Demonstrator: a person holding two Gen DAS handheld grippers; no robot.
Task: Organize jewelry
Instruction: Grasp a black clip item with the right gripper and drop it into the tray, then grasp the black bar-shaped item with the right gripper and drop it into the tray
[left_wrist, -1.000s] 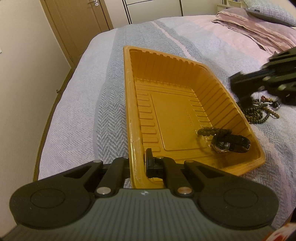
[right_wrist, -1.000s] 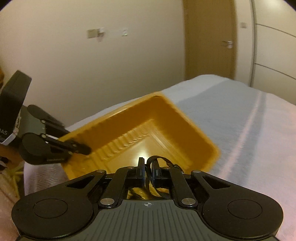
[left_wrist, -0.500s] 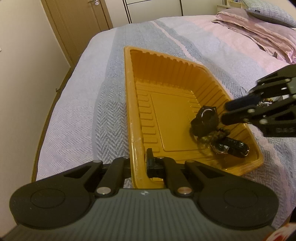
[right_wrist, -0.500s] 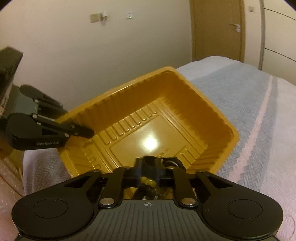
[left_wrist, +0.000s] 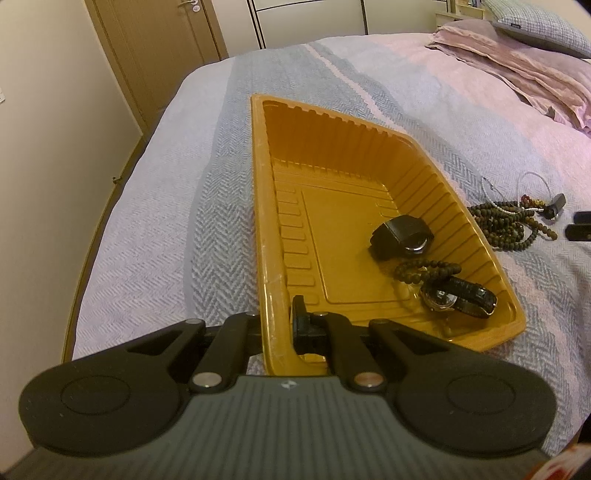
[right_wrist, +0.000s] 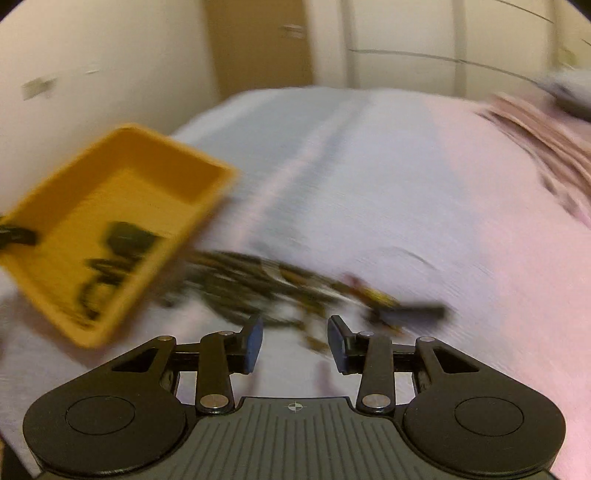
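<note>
While your left tool (left_wrist: 275, 325) pinches the orange tray (left_wrist: 258, 206) rim, your empty right tool (right_wrist: 294, 341), opening over tangled beads (right_wrist: 236, 284), may snag several strands.

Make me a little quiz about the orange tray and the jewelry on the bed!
1. True or false: the left gripper pinches the tray rim.
2. How many watches lie in the tray? A) none B) two C) five
3. Fill in: the pile of beads outside the tray lies on the ____.

Key:
1. True, its jaws are shut on the rim.
2. B, two watches, with a short bead string between them.
3. Bed. The right gripper is near the pile, its jaws opening with nothing between them.
</note>
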